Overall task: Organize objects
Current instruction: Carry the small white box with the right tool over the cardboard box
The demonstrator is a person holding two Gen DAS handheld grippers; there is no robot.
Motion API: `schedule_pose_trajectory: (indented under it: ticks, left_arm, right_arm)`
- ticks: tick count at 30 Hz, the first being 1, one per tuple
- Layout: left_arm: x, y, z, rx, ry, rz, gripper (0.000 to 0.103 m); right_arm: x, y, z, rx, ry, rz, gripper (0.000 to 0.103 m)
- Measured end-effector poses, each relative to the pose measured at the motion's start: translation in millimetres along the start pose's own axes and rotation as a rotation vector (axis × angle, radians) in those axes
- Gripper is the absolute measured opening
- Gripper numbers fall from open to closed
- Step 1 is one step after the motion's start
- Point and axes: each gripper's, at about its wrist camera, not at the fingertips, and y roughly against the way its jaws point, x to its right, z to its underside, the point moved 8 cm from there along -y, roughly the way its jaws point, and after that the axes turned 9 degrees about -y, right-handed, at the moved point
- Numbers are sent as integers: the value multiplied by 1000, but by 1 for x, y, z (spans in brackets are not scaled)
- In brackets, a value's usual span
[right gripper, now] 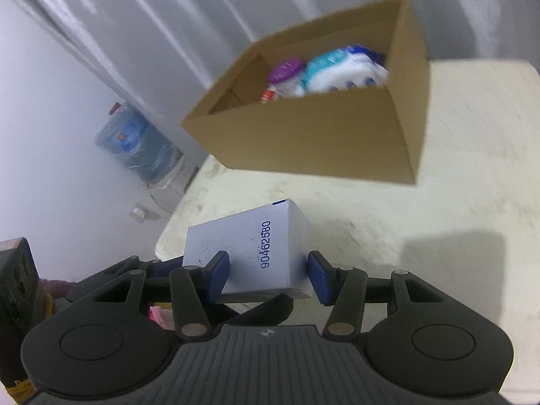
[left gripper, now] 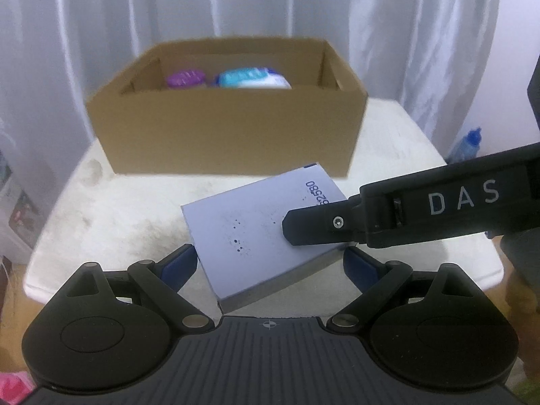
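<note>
Two items, a purple-lidded jar (left gripper: 185, 79) and a blue-white wipes pack (left gripper: 251, 78), already sat inside the cardboard box (left gripper: 229, 131). In front of that box, the left gripper (left gripper: 270, 263) clamped the white carton (left gripper: 256, 233) across its width, and the right gripper (right gripper: 268, 276) pinched its end. Carton was unboxed, table apparently cleared otherwise.

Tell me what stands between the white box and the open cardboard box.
Nothing visible does. The white box, gripped by both grippers, has only bare table ahead of it, then the cardboard box, open-topped, with free space left of the purple-lidded jar.
</note>
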Motion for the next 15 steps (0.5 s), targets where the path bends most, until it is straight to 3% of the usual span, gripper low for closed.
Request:
schedule_pose_trajectory:
  ticks: [9, 15]
  left_arm:
    - [-30, 33, -65, 151, -79, -87, 94]
    - [-47, 15, -122, 183, -148, -96, 94]
  right_arm:
    - [-51, 22, -54, 105, 106, -73, 56]
    - [-64, 18, -115, 156, 134, -68, 56]
